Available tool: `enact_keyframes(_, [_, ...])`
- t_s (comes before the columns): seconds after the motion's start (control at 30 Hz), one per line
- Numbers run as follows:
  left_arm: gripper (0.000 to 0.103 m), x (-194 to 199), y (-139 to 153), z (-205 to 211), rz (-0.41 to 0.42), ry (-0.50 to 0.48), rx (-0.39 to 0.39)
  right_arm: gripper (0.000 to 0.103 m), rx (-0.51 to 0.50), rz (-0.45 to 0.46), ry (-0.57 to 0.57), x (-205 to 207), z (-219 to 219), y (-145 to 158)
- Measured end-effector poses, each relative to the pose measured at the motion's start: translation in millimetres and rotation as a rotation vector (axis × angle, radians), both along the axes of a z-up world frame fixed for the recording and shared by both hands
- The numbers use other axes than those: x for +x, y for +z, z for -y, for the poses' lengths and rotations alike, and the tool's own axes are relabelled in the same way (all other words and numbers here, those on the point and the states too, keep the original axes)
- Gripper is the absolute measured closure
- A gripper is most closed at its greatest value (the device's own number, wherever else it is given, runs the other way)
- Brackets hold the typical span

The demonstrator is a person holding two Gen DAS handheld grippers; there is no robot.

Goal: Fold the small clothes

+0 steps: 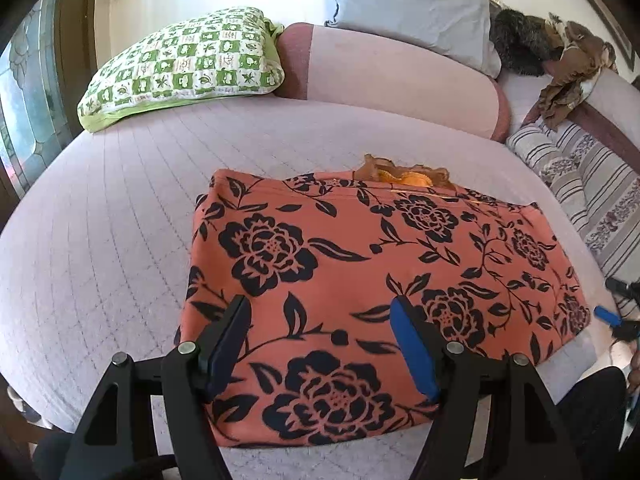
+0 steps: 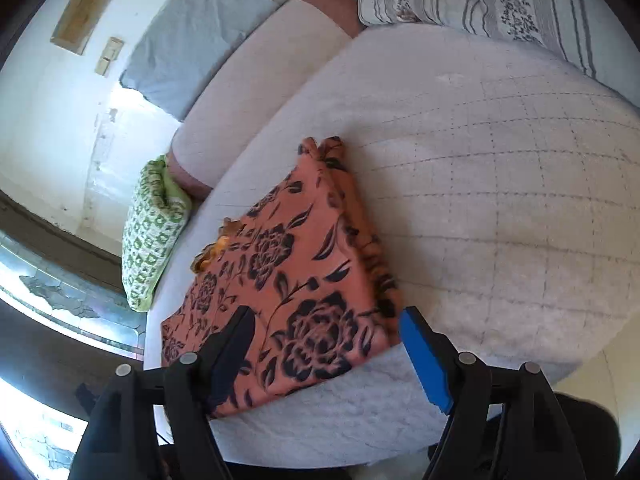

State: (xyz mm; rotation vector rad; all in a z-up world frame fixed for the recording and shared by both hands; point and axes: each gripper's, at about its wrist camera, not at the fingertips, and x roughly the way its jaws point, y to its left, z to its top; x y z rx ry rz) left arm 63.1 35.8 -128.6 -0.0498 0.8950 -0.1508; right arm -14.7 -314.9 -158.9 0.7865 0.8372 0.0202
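While both tools hover over quilted mattress (image 1: pixel 100 240), orange floral garment (image 1: pixel 360 260) lies folded flat, rectangular. Left gripper (image 1: pixel 320 312): jaws apart, nothing between them; garment directly beneath and ahead of jaws. Right gripper (image 2: pixel 326 320): jaws apart, empty; garment's near corner under gap, cloth running ahead-left of jaws. Orange-brown fabric scrap (image 1: pixel 404 176) protrudes at garment's far edge. Green checked pillow (image 1: pixel 188 60) far ahead-left of left jaws.

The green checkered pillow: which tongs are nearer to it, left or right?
Left. The left tongs hang over the floral garment's pillow-side part; the right tongs are at its opposite corner, farther from the green checkered pillow.
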Motion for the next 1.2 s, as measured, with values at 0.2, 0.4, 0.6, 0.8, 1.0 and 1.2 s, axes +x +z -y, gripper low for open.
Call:
enact_keyframes(0.2, [0.031, 9.6, 5.3, 33.1, 0.021, -0.071, 0.016, 0.025, -0.080, -0.083, 0.136, 76.2, 16.0, -5.3])
enact_keyframes(0.4, [0.031, 25.5, 3.7, 73.3, 0.038, -0.148, 0.039, 0.025, -0.100, -0.145, 0.226, 122.2, 10.4, -24.0])
enact_keyframes(0.6, [0.031, 39.1, 3.7, 100.3, 0.060, -0.171, 0.010, 0.025, -0.037, -0.129, 0.273, 129.8, 5.9, -23.8])
enact_keyframes(0.8, [0.027, 66.6, -46.5, 114.2, -0.096, -0.154, 0.092, 0.026, -0.051, -0.153, 0.304, 140.4, -4.6, -30.5])
enact_keyframes(1.0, [0.022, 47.6, -11.1, 110.8, 0.075, -0.171, 0.071, 0.027, -0.073, -0.185, 0.318, 146.6, -10.0, -34.6])
enact_keyframes(1.2, [0.018, 66.3, -51.8, 111.5, -0.045, -0.148, 0.132, 0.082, -0.058, -0.250, 0.322, 155.8, -17.2, -36.7])
